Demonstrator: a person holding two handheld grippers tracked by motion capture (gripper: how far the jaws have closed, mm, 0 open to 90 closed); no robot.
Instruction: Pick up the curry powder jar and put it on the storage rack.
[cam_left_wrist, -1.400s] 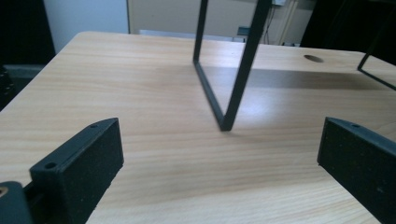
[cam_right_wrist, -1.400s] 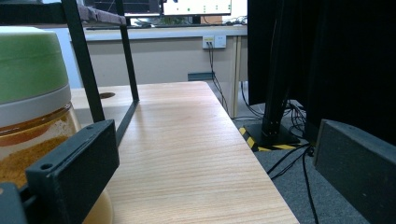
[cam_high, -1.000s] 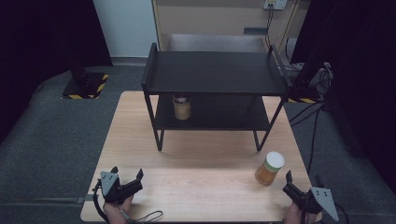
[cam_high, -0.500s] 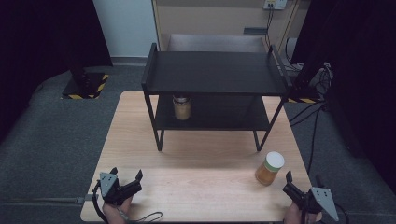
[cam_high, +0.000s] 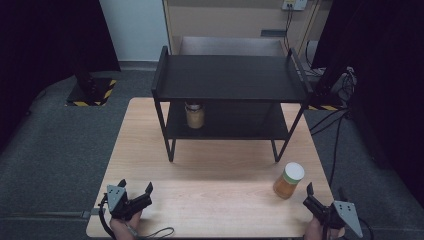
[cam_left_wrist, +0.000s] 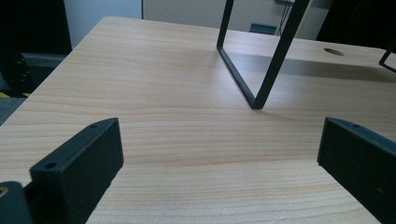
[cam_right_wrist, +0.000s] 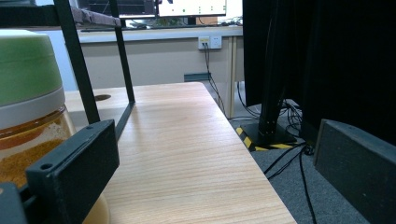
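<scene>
A jar of orange-brown powder with a pale green lid (cam_high: 289, 180) stands on the wooden table (cam_high: 210, 185) near its front right. It looms at the left of the right gripper view as the jar (cam_right_wrist: 28, 116), just beyond the left jaw. My right gripper (cam_high: 324, 195) rests open at the table's front right corner, a little right of the jar. My left gripper (cam_high: 135, 189) sits open at the front left, with bare wood between its jaws. A second jar (cam_high: 194, 115) stands on the lower level of the black shelf rack (cam_high: 230, 80).
The rack's legs (cam_left_wrist: 261, 60) rise from the table ahead of the left gripper. A round cable hole (cam_left_wrist: 334, 51) lies in the tabletop. Cables (cam_high: 335, 125) and black stand bases with hazard tape (cam_right_wrist: 266, 137) sit on the floor right of the table.
</scene>
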